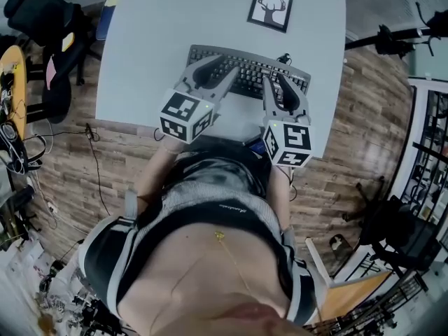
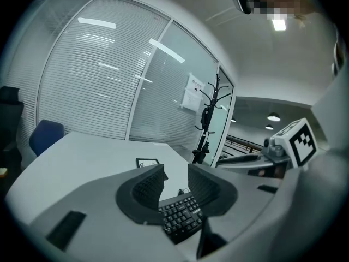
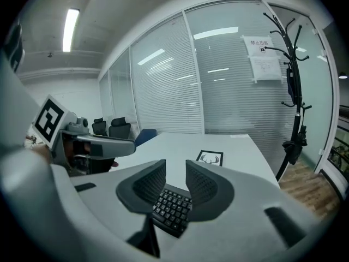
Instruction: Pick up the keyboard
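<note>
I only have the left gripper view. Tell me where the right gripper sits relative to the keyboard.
Observer: Head view shows the right gripper over the right half of the keyboard.
Operator: Report its jaws.
Observer: Right gripper view shows them narrowly apart, nothing between them.
Operator: Name what that framed picture shows.
Observer: A deer's antlered head; it lies flat on the table beyond the keyboard.
</note>
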### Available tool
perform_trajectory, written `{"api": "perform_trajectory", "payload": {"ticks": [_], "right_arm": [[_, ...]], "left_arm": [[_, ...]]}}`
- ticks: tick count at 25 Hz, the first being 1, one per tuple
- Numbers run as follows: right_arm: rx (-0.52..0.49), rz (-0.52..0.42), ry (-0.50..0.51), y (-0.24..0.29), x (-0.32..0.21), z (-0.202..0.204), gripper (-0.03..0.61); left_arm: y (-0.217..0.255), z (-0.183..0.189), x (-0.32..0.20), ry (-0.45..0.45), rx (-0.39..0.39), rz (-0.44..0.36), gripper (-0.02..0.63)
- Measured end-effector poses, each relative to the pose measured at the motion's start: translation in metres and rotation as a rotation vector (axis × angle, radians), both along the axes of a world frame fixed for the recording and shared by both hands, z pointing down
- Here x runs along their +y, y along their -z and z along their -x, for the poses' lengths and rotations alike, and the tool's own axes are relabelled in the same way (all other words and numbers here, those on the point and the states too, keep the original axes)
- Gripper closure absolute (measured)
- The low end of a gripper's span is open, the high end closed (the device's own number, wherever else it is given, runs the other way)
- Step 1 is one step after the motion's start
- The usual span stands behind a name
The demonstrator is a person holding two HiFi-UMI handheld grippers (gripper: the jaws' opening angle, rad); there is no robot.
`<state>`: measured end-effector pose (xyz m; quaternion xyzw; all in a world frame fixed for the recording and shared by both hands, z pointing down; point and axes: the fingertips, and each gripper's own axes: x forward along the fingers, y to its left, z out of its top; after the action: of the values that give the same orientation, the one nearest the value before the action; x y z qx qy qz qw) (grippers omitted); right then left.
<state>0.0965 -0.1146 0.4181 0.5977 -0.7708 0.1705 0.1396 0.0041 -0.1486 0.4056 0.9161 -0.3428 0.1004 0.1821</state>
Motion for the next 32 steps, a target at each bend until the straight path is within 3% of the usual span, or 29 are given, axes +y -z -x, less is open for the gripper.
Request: {"api": "perform_trajectory", "payload": {"ticks": [11, 16, 32], "right_arm": [[0.064, 0.145, -0.108, -0.058, 0.005, -0.052, 0.453], [0.082, 0.177, -0.123, -0.076, 0.004, -0.066, 0.453], [0.167, 0.323, -0.172, -0.149, -0.005, -0.128, 0.437]], "left_arm": [[-0.065, 0.028, -0.014, 0.04, -0.118, 0.121, 0.495], [-0.089, 0.032, -0.018, 0.053, -0.133, 0.169, 0.495], [-0.154, 0.076, -0.048, 0.137, -0.28, 0.28, 0.494]]}}
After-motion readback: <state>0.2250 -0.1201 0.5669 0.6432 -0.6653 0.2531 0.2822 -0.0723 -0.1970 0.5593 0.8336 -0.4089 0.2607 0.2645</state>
